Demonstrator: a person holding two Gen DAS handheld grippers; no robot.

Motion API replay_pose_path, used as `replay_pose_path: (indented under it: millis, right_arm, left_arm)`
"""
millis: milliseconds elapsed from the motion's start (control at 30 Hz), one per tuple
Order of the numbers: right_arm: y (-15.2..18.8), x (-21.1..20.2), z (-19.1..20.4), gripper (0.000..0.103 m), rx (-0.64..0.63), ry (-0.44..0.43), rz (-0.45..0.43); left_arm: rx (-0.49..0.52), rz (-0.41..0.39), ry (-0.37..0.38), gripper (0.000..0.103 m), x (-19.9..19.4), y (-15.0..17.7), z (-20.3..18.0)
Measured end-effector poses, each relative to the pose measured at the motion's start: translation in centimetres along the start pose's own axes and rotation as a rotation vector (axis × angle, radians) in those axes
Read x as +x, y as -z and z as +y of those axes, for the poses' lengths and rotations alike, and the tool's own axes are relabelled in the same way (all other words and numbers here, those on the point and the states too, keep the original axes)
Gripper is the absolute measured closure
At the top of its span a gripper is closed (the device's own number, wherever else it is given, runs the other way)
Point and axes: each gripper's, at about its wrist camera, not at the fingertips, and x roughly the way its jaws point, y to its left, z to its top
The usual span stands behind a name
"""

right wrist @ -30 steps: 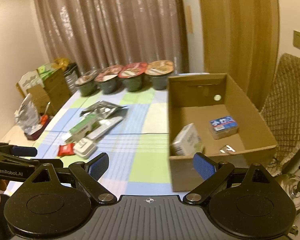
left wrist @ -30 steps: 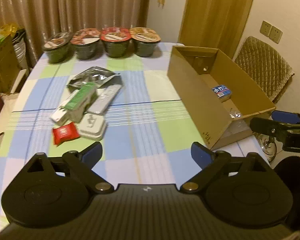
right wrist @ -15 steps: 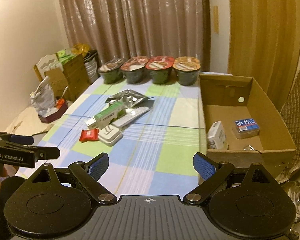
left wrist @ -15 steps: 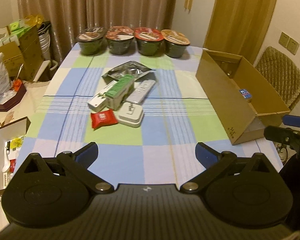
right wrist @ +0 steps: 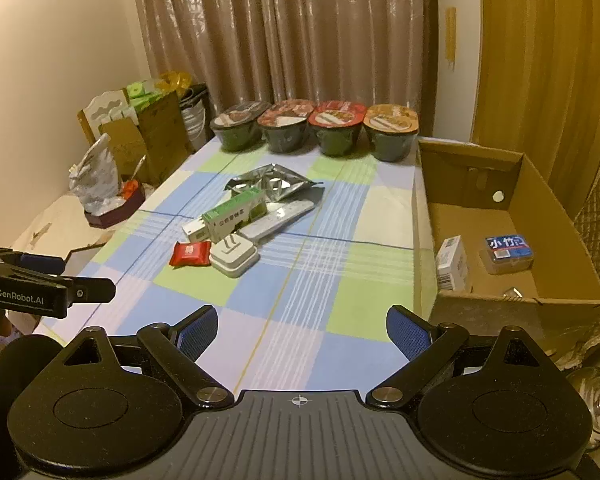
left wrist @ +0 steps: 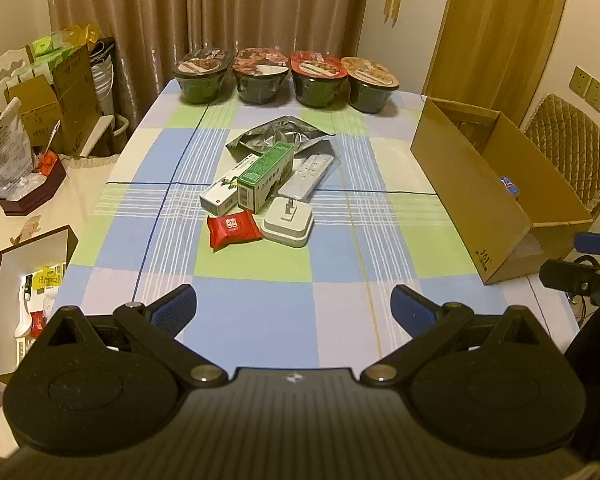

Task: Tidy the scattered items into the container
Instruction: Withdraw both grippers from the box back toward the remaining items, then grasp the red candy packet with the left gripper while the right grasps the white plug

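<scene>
While the box (left wrist: 472,196) wall hides its contents at 3 o'clock, the right wrist view reveals two packs (right wrist: 452,262); both jaws gape empty.

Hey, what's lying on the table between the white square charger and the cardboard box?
Nothing: only bare checked tablecloth separates the white square charger from the open cardboard box. The right wrist view shows that stretch best.

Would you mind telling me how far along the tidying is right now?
Early stage. Done: a white box and a blue-labelled case lie in the cardboard box. In hand: nothing; the left claw and right claw are open and empty. Left: the red packet, white adapter, green box, white carton, remote and foil pouch.
</scene>
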Motion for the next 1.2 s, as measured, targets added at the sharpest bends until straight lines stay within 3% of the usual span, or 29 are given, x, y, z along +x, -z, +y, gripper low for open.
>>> replay_pose_path:
  millis: [367,567,1200]
  right_arm:
    - [0.4,1.8,0.2,0.007,-0.017,-0.009,0.04]
    - [-0.4,4.2,1.4,0.007,-0.104,-0.026,0.057]
    - [-4.8,20.5,4.5,0.007,-0.45,-0.237,0.164]
  left_arm:
    - [-0.012,0.025,-0.011,0.002,1.4,0.3,0.9]
    - [-0.016,0.047,-0.025,0.002,2.9,-0.3,2.3]
    - [0.005,0.092,-0.07,0.002,13.3,-4.1,7.8]
